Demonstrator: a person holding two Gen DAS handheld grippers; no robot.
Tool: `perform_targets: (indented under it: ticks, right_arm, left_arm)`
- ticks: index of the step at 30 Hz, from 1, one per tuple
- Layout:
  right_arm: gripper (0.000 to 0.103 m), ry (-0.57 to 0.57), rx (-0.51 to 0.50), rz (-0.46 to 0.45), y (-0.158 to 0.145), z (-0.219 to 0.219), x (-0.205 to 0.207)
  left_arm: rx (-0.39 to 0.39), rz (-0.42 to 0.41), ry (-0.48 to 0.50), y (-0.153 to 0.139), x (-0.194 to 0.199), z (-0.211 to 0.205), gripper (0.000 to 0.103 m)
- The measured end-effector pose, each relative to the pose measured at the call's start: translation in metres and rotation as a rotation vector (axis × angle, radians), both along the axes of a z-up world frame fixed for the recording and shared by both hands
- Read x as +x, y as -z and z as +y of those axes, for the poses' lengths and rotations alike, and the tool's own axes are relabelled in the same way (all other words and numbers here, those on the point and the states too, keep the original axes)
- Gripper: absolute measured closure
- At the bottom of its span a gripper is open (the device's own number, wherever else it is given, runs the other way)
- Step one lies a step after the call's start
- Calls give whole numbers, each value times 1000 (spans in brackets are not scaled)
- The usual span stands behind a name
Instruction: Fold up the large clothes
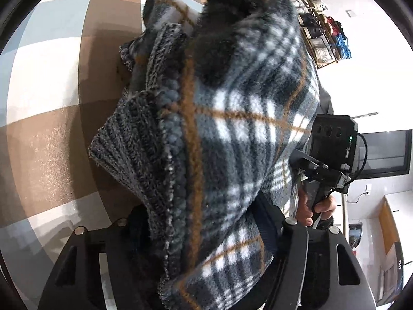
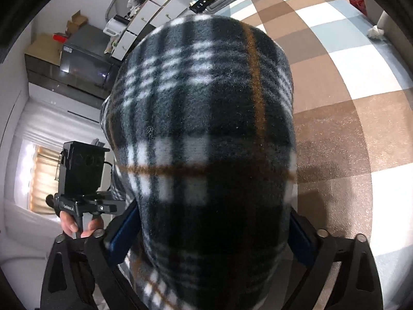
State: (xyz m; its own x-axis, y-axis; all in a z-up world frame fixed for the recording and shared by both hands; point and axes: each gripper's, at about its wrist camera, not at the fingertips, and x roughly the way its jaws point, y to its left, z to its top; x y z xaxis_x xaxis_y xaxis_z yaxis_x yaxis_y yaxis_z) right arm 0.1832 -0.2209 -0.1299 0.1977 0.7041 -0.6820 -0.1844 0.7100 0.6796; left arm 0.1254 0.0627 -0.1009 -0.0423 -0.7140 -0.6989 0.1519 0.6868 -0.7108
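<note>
Over checkered floor [image 2: 335, 118], plaid fleece [image 2: 206, 134].

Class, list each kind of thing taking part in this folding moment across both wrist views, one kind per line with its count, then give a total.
Plaid fleece garment: 1
Grippers, the left gripper and the right gripper, both clamped on the fleece: 2
Checked floor mat beneath: 1
Total: 4

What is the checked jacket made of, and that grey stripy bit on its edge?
The dark plaid jacket looks like soft fleece: fuzzy, matte nap. The grey ribbed cuff looks knitted, likely wool or acrylic yarn: its stitch ridges show.
</note>
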Motion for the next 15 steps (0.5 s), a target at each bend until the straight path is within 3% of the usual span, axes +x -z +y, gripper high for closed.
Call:
perform_targets:
  ticks: [3, 6, 11, 15]
  right_arm:
    - [24, -5, -26, -52, -13, 1, -10]
    - [29, -13, -34, -96, -29, 0, -20]
    - [29, -46, -24, -115, -37, -3, -32]
    - [29, -22, -24, -87, -26, -1, -30]
  left_arm:
    - [6, -23, 9, -14, -3, -3, 55]
    - [10, -38, 38, -23, -8, -8, 64]
    - [1, -50, 63, -27, -23, -14, 66]
    - [-27, -38, 14, -18, -19, -11, 66]
